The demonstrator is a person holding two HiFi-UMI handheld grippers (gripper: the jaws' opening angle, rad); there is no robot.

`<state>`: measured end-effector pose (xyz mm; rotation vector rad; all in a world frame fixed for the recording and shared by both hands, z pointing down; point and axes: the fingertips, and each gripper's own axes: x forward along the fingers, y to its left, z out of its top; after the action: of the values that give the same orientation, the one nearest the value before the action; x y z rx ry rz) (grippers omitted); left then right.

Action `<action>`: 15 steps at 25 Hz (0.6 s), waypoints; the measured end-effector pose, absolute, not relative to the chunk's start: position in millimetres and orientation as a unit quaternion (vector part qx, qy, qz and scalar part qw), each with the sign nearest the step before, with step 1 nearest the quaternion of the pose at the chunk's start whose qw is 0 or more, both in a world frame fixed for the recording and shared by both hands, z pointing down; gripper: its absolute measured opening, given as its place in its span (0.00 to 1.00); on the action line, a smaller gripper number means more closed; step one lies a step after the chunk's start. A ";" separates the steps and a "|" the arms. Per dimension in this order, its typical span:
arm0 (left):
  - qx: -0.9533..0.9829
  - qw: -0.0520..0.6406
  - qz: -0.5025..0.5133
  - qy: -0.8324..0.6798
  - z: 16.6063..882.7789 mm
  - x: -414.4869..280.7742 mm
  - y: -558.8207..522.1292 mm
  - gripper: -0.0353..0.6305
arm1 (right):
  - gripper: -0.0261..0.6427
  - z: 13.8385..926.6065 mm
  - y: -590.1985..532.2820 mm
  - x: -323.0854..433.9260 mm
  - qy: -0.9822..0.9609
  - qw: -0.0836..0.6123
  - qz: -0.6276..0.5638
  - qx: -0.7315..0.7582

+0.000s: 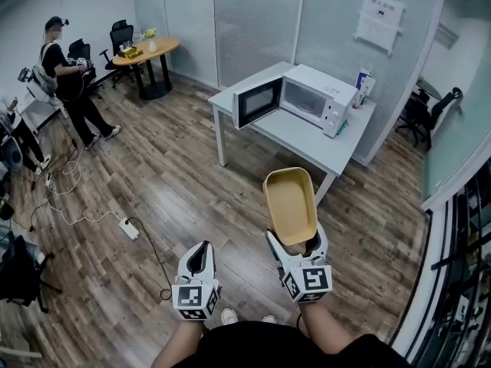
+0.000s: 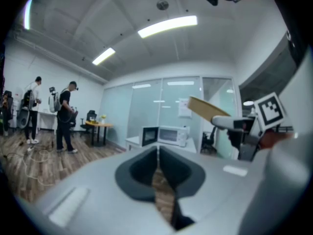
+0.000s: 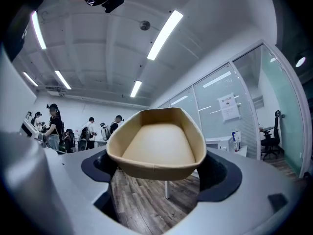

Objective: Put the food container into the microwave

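Between the jaws of the right gripper (image 1: 295,245), a tan food container (image 1: 290,204) is clamped and held aloft, well apart from the counter (image 1: 298,138). On it, the microwave (image 1: 308,98) is seen open-doored. The left gripper (image 1: 201,253) jaws are together, empty.

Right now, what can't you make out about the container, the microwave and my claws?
Head view: microwave cavity, too small and dim to tell whether it's empty.
Head view: tips of the right claw, covered by the food container at its near end.
Right gripper view: microwave not visible; the food container fills the middle.
Left gripper view: food container's inside, seen edge-on.
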<state>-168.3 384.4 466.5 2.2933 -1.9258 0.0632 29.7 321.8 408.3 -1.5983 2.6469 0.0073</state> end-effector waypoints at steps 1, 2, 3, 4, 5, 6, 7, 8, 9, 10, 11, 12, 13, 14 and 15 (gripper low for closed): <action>0.764 0.073 0.021 -0.641 467.7 -171.4 384.2 0.08 | 0.78 408.4 321.8 27.1 0.856 0.026 0.001 -0.517; 0.765 0.074 0.020 -0.640 468.8 -174.4 383.7 0.08 | 0.78 408.8 321.6 24.4 0.855 0.026 0.002 -0.517; 0.765 0.074 0.020 -0.639 469.7 -177.5 383.1 0.08 | 0.78 409.5 321.3 21.4 0.855 0.024 0.003 -0.517; 0.766 0.074 0.019 -0.638 470.7 -180.9 382.2 0.08 | 0.78 410.6 321.0 18.3 0.855 0.021 0.005 -0.518; 0.767 0.074 0.019 -0.637 471.6 -184.4 381.2 0.08 | 0.78 412.1 320.6 15.1 0.855 0.017 0.008 -0.518; 0.768 0.074 0.019 -0.636 472.2 -187.9 380.2 0.08 | 0.78 413.5 320.4 12.0 0.855 0.013 0.008 -0.518; 0.769 0.073 0.019 -0.635 472.3 -191.1 379.5 0.08 | 0.78 415.0 320.6 9.2 0.855 0.012 0.007 -0.518; 0.770 0.071 0.018 -0.634 471.8 -194.2 379.2 0.08 | 0.78 416.3 321.0 6.6 0.855 0.011 0.004 -0.518; 0.771 0.070 0.017 -0.633 471.4 -197.1 378.9 0.08 | 0.78 417.5 321.5 4.2 0.855 0.011 0.002 -0.518; 0.772 0.070 0.017 -0.632 471.4 -199.9 378.3 0.08 | 0.78 418.8 321.5 2.2 0.855 0.010 -0.001 -0.519; 0.772 0.071 0.018 -0.631 472.1 -202.4 377.1 0.08 | 0.78 420.1 320.7 0.3 0.855 0.009 -0.003 -0.519; 0.773 0.073 0.019 -0.630 473.2 -204.5 375.4 0.08 | 0.78 421.5 319.1 -1.4 0.855 0.008 -0.006 -0.518; 0.773 0.075 0.020 -0.629 474.3 -205.8 373.5 0.08 | 0.78 422.8 317.1 -3.0 0.856 0.007 -0.009 -0.517; 0.774 0.076 0.021 -0.628 475.3 -206.2 371.9 0.08 | 0.78 423.8 315.3 -4.2 0.856 0.005 -0.011 -0.516; 0.775 0.077 0.022 -0.627 476.2 -205.7 370.3 0.08 | 0.78 424.7 313.7 -4.8 0.857 0.003 -0.011 -0.516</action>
<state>-205.7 370.3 476.2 2.3222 -1.8771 0.0674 -4.8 313.7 424.7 -1.6165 2.6856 -0.0352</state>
